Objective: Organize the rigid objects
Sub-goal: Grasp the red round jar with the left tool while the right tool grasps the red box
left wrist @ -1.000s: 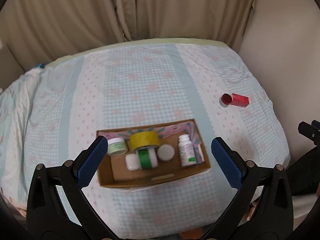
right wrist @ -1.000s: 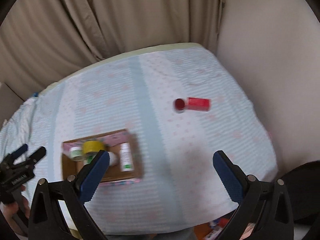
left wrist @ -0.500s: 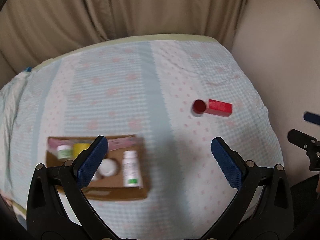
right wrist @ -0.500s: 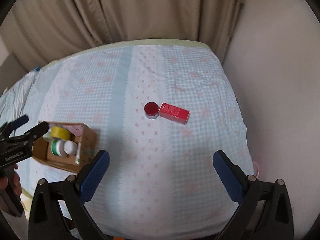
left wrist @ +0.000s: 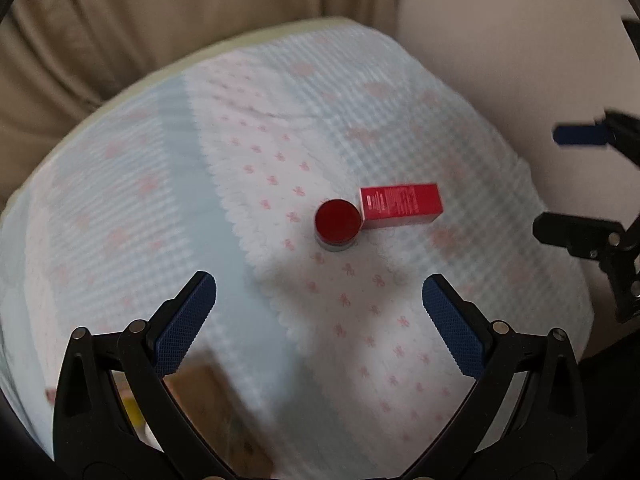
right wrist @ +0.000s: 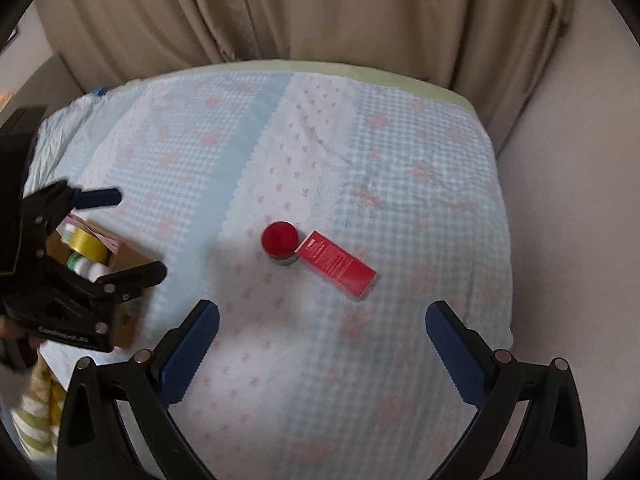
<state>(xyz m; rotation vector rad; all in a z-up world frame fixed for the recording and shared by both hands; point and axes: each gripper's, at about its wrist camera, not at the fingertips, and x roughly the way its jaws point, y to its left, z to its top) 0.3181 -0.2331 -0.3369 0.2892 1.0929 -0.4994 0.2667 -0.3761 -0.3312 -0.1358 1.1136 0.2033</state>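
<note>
A small jar with a red lid (left wrist: pixel 338 222) (right wrist: pixel 280 242) stands on the patterned bedspread, touching a red carton (left wrist: pixel 400 205) (right wrist: pixel 338 265) that lies flat beside it. My left gripper (left wrist: pixel 318 288) is open and hangs short of the jar, nothing between its fingers. My right gripper (right wrist: pixel 322 316) is open too, just short of both red items. A cardboard box (right wrist: pixel 128 264) at the left holds a yellow tape roll (right wrist: pixel 86 245) and white bottles (right wrist: pixel 86 266). In the left wrist view the box (left wrist: pixel 216 408) is blurred behind the left finger.
Beige curtains (right wrist: pixel 320 12) hang behind the bed and a plain wall (right wrist: pixel 568 200) runs along its right side. The bedspread (right wrist: pixel 360 360) drops away at the right and near edges. A hand (right wrist: pixel 12 332) holds the left gripper at the left.
Both cameras have swung and closed in on the red jar and carton, which now look larger and more central. The box has slid to the lower left. Both grippers stayed open.
</note>
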